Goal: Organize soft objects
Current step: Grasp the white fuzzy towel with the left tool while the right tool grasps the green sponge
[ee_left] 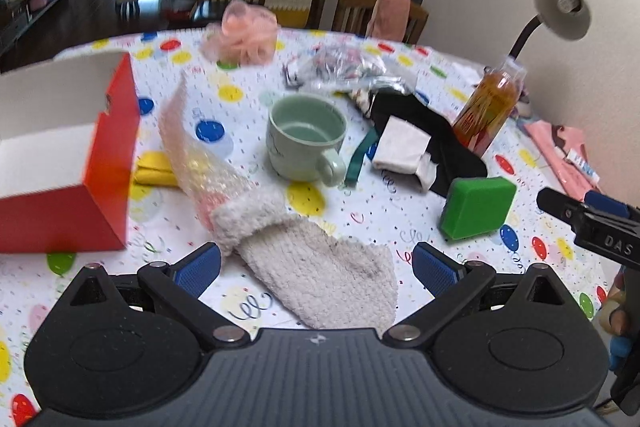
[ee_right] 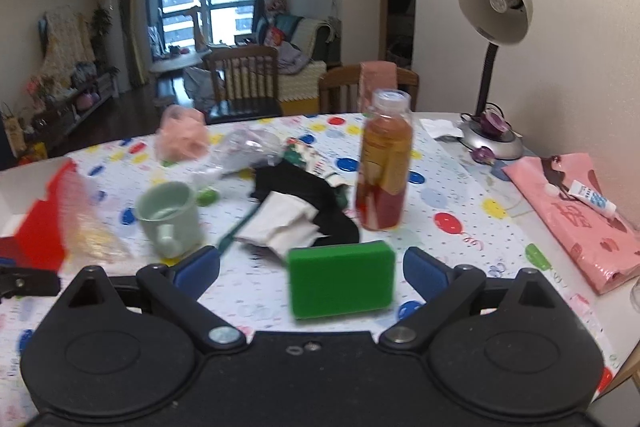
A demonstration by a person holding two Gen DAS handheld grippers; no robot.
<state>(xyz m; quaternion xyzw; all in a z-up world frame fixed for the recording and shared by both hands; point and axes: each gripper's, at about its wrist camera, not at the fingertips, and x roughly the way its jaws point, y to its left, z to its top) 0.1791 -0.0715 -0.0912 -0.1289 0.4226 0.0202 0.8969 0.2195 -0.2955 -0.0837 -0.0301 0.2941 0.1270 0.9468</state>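
The left gripper (ee_left: 316,269) is hovering low over the table (ee_left: 420,227) with its jaws spread wide, and a fluffy cream sock (ee_left: 320,267) is lying flat between the blue pads without touching either one. The sock's cuff end is resting against a roll of bubble wrap (ee_left: 192,147) that is leaning up and away to the left, just beside an open red box (ee_left: 100,187) standing at the near left. A pale green mug (ee_left: 306,139) is sitting beyond the sock, and a pink mesh pouf (ee_left: 244,35) is lying at the far edge of the table.

The right gripper (ee_right: 312,273) is also holding its jaws wide, with a green sponge (ee_right: 340,283) sitting on the table between them; the frame is blurred, so it is hard to say whether either pad is touching it. Just behind the sponge, a black cloth (ee_right: 304,195) with white folded paper (ee_right: 280,223) on it is lying next to an upright bottle of amber drink (ee_right: 384,163). A desk lamp (ee_right: 496,11) is standing at the far right.
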